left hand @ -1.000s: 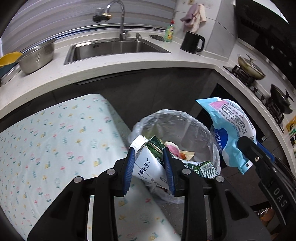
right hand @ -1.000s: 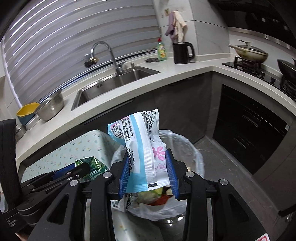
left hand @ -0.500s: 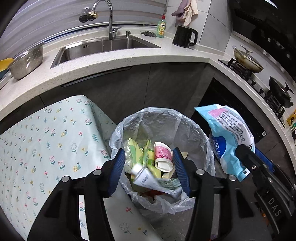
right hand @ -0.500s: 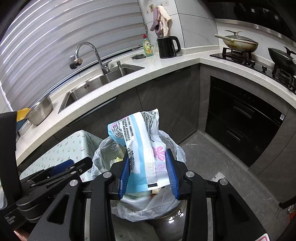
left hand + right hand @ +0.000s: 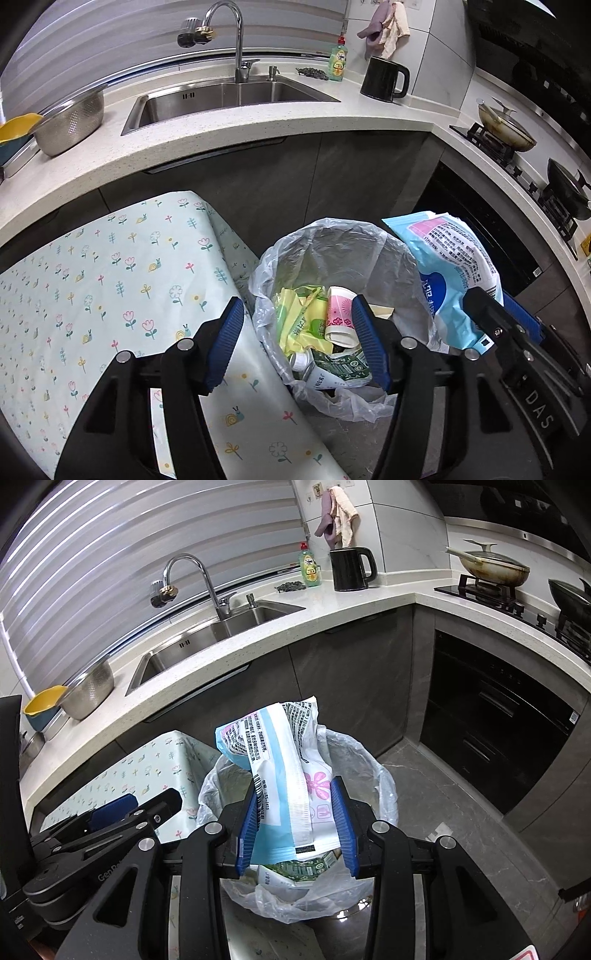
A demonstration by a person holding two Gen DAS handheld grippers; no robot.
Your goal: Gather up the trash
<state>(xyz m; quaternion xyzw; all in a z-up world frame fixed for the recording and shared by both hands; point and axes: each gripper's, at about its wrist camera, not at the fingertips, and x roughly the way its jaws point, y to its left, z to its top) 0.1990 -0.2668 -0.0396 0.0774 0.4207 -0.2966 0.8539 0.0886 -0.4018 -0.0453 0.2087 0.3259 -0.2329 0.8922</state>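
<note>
In the left wrist view, the left gripper (image 5: 297,341) hangs over the trash bin (image 5: 402,254) at lower centre of the frame, its blue pads spread wide with nothing pressed between them; its jaws have just been opening. Framed between them, down inside the bin's clear plastic liner, lie a green-and-white milk carton (image 5: 334,371) on its side, a pink-patterned paper cup (image 5: 340,315) and a crumpled yellow-green wrapper (image 5: 297,314). The carton lies at the near edge of the heap, free of both pads.

At the right of that frame the right gripper (image 5: 496,314) comes in from the lower right corner, clamped on a light blue and white plastic bag (image 5: 448,273) printed with text and a pink panel. The bag stands up from the fingers, just beside the bin's right rim (whether it touches the liner I cannot tell).

The right wrist view shows the same grasp from behind: the bag (image 5: 284,775) is pinched between the two blue pads at centre frame, rising upright and folding over at its top, with the lined bin (image 5: 384,775) directly beyond and below it. The left gripper (image 5: 122,808) shows at lower left.

A table with a floral cloth (image 5: 110,288) fills the lower left of the left wrist view, its edge touching the bin liner. A sink (image 5: 229,98) sits in the upper part of the frame.
</note>
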